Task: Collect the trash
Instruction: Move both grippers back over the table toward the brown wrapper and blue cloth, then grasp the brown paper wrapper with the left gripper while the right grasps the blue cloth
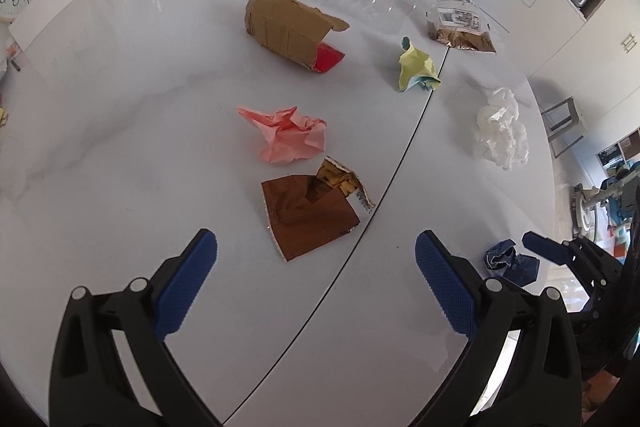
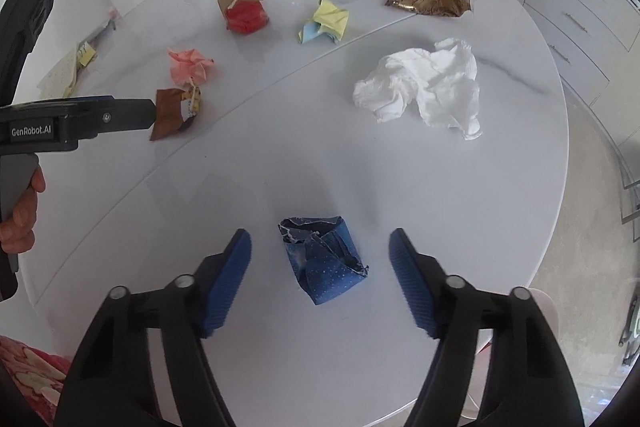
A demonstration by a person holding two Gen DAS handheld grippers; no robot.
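Both grippers are hanging over the white round marble-look table (image 2: 500, 163) with nothing collected. The right gripper (image 2: 320, 251), jaws standing wide apart and empty, is straddling the crumpled blue dotted paper wrapper (image 2: 322, 259) at lower centre of its view; neither pad is touching it. The left gripper (image 1: 316, 267), likewise spread and empty, is pointing at the torn brown foil snack wrapper (image 1: 310, 215) lying just ahead at centre frame, beside the crumpled pink paper ball (image 1: 288, 135). Judged step: approach before the first grasp. The next move is calling for closing squarely on the blue wrapper.
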